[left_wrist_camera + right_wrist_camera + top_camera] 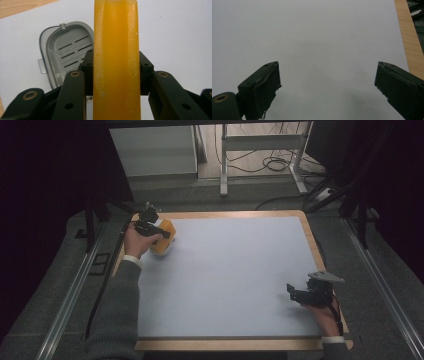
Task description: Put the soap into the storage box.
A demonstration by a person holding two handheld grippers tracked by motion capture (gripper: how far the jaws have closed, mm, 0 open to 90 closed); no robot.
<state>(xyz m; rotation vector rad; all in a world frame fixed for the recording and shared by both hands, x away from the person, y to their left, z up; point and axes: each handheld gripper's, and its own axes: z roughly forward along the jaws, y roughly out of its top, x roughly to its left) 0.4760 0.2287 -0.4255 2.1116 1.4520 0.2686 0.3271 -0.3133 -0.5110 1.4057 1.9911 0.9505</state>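
Soap (pixel 116 62), a yellow-orange bar, is clamped edge-on in my left claw (pixel 116 72) at the table's (pixel 240 275) far left corner, above a grey slotted soap dish (pixel 66 51), seemingly awaiting placement, while my right claw (pixel 327 82) hangs open, empty.

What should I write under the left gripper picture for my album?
Left tongs squeezing a yellow bar above a grey slotted dish on the white table.
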